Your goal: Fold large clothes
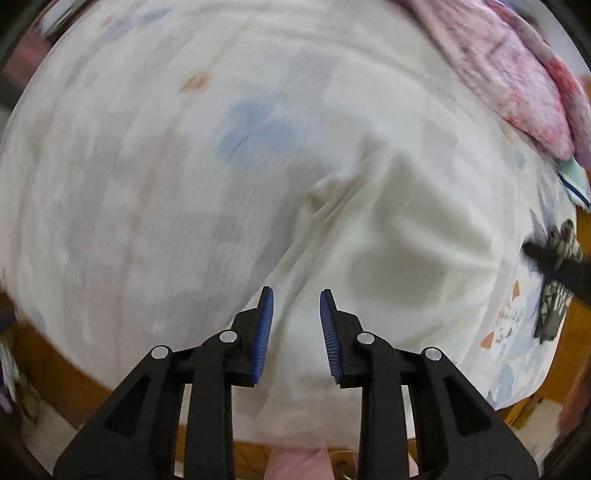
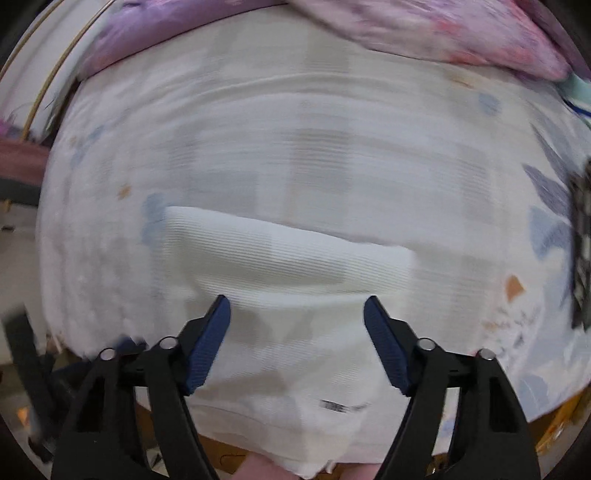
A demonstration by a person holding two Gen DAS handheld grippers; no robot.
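A white ribbed garment (image 2: 288, 258) lies folded on the bed (image 2: 498, 184) near its front edge, its long axis running along that edge; the left tongs (image 1: 296, 325) stand narrowly parted above it, empty; the right tongs (image 2: 297, 332) gape wider, nothing between them; a pink quilt (image 2: 443, 29) is heaped along the bed's far edge; the pale sheet is printed with blue and orange shapes; motion blurs both views.

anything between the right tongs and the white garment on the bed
Nothing visible does. The right tongs hang open directly above the white ribbed garment, with no object in the gap. The pink quilt lies away at the far edge.
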